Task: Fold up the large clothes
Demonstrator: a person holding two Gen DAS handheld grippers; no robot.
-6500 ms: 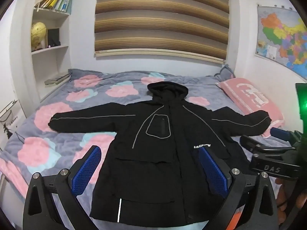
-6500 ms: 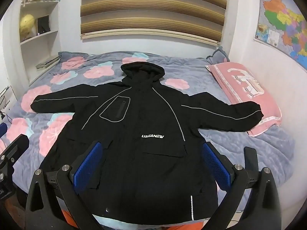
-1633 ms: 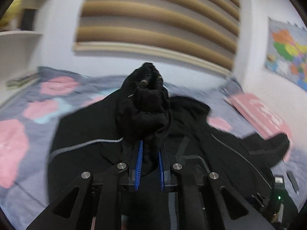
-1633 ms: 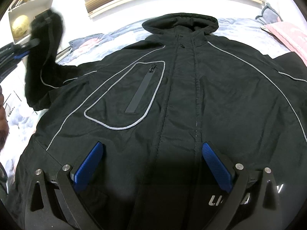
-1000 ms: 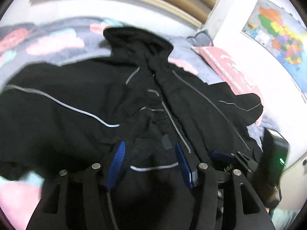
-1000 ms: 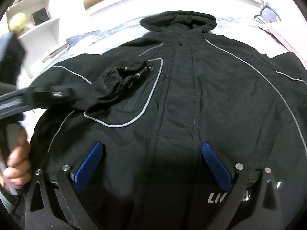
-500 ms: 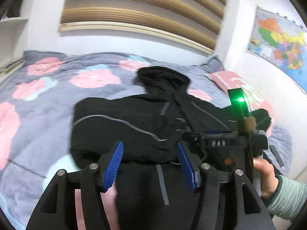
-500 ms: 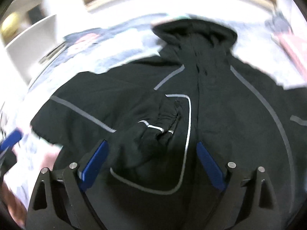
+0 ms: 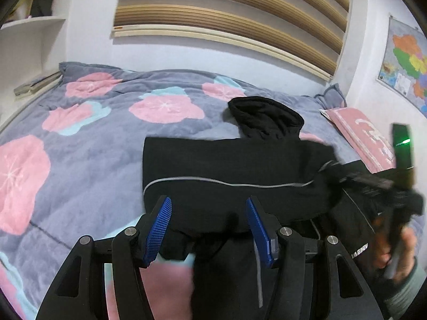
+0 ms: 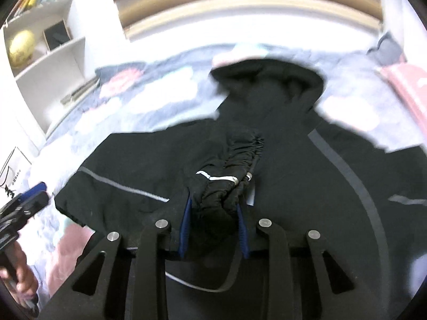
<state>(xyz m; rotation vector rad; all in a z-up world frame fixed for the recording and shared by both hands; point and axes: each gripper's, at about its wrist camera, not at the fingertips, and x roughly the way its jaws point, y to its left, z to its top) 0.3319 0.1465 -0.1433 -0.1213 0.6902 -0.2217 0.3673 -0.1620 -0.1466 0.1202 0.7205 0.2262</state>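
Pinching sleeve cuff (image 10: 226,184), right gripper (image 10: 213,229); left gripper (image 9: 209,229) fingers apart, empty.

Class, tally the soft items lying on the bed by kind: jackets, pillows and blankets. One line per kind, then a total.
Black hooded jacket: 1
Pink pillow: 1
Grey floral blanket: 1
Total: 3

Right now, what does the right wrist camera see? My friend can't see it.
The right gripper has its blue jaws closed on the bunched cuff of a black jacket sleeve. The jacket lies on a flowered blanket, hood pointing away, with a white shelf at left.
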